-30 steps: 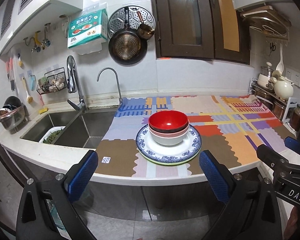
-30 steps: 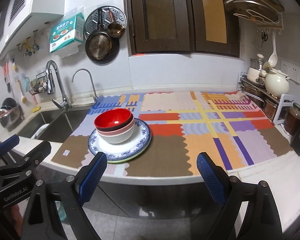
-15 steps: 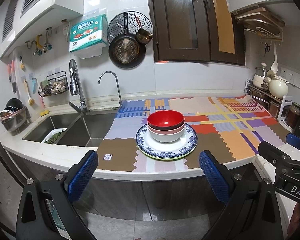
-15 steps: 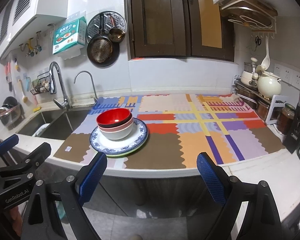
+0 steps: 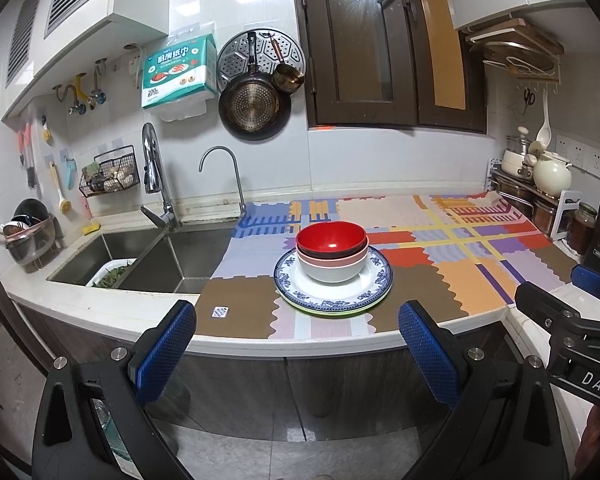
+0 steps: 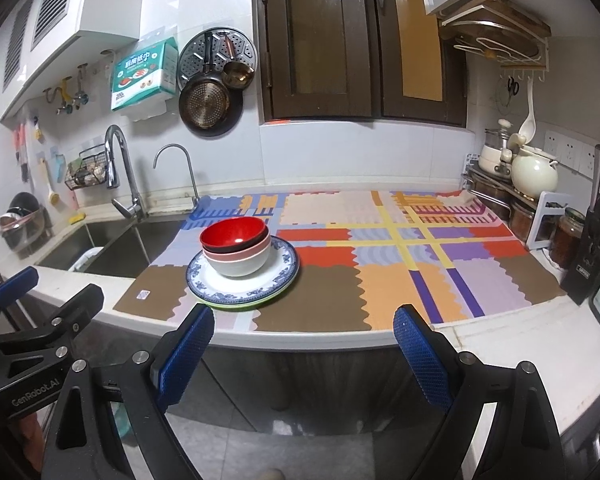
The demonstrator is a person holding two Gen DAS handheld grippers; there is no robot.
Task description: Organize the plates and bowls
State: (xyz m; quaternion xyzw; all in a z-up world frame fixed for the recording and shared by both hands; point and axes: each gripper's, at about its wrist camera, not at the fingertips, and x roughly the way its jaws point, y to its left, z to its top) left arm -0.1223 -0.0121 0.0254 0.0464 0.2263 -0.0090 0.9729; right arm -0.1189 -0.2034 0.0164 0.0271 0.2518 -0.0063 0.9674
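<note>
A red bowl (image 5: pixel 332 239) sits nested in a pink bowl and a white bowl (image 5: pixel 332 271), on a blue-patterned white plate (image 5: pixel 374 286) that lies over a green plate (image 5: pixel 320 311). The stack stands on the patchwork mat (image 5: pixel 480 280) near the counter's front edge; it also shows in the right wrist view (image 6: pixel 236 236). My left gripper (image 5: pixel 296 356) is open and empty, held off the counter in front of the stack. My right gripper (image 6: pixel 304 352) is open and empty, also off the counter, to the right of the stack.
A steel sink (image 5: pixel 156 260) with two taps lies left of the mat. Pots, a cream kettle (image 6: pixel 534 176), jars and a knife block (image 6: pixel 596 256) crowd the right end. Pans hang on the back wall (image 5: pixel 254 106). Cabinet fronts are below the counter edge.
Both grippers have drawn back from the counter, so the stack looks smaller and farther. Both stay open. The dishes have not moved.
</note>
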